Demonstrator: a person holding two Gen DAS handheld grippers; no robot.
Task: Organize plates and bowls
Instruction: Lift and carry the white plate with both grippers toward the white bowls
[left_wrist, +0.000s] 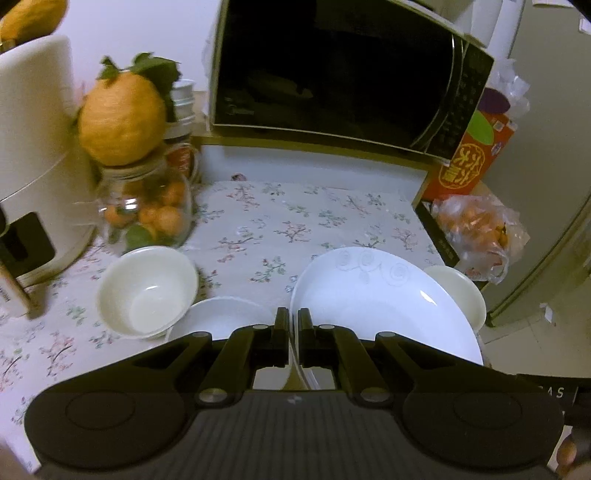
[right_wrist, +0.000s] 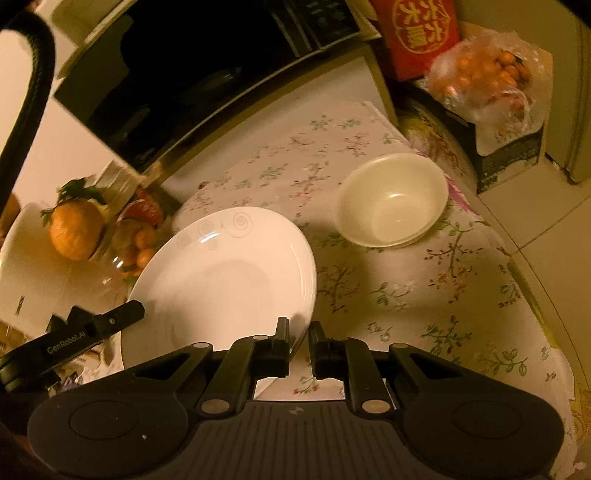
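Both grippers held one large white plate (left_wrist: 369, 306) clear of the floral tablecloth (left_wrist: 258, 221). Left gripper (left_wrist: 293, 321) was clamped on the near-left rim; right gripper (right_wrist: 298, 334) was nearly closed on the right rim, contact probably at its left finger only. A smaller plate (left_wrist: 218, 317) lay at ten o'clock from the left fingers, just beside a cream bowl (left_wrist: 147, 291); the left hand was nearer.

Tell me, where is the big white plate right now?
The big white plate is held tilted above the flowered tablecloth, its rim pinched by both tools, in front of the microwave.
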